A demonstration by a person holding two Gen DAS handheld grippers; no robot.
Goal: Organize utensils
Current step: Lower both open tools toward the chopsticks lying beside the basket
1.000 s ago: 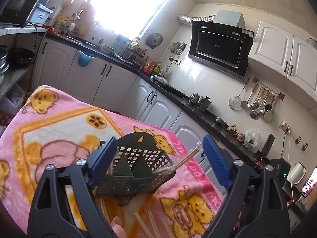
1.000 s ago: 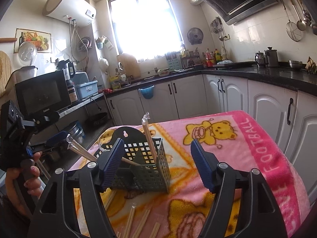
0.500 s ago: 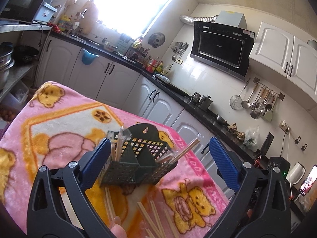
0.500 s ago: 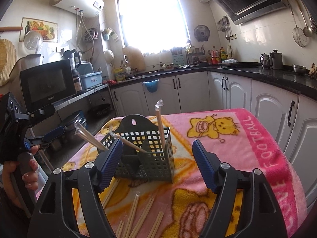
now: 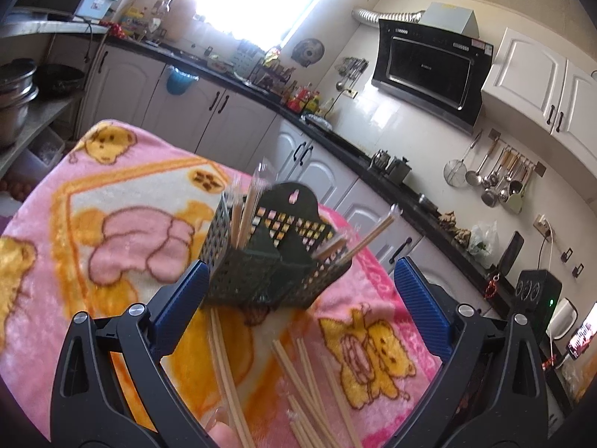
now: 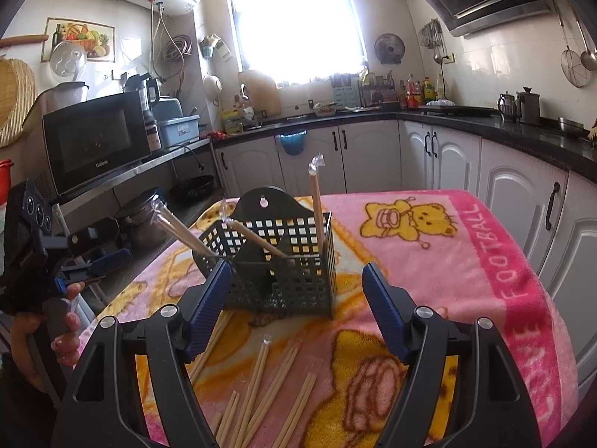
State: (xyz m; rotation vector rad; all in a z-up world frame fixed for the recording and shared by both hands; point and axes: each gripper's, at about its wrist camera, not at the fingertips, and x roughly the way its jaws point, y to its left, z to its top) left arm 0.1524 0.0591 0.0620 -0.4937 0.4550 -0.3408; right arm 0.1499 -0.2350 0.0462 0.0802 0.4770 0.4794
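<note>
A dark green perforated utensil basket (image 5: 272,261) (image 6: 283,261) stands on the pink cartoon blanket (image 5: 123,231) (image 6: 440,261). Wrapped pairs of wooden chopsticks (image 6: 316,201) stand or lean in its compartments. Several loose chopsticks (image 5: 309,384) (image 6: 261,384) lie on the blanket in front of it. My left gripper (image 5: 298,310) is open and empty, pulled back in front of the basket; it also shows at the left of the right wrist view (image 6: 93,257). My right gripper (image 6: 294,310) is open and empty, just in front of the basket.
The blanket covers a table whose edges drop off at left and right. Kitchen counters with white cabinets (image 6: 373,153) run behind. A microwave (image 6: 93,138) sits on a shelf at left. A range hood (image 5: 425,71) and hanging ladles (image 5: 496,183) are on the far wall.
Both grippers have drawn back and up from the basket, so more loose chopsticks show in front. The left view swung and is blurred. Chopsticks now stand in the basket's left compartment.
</note>
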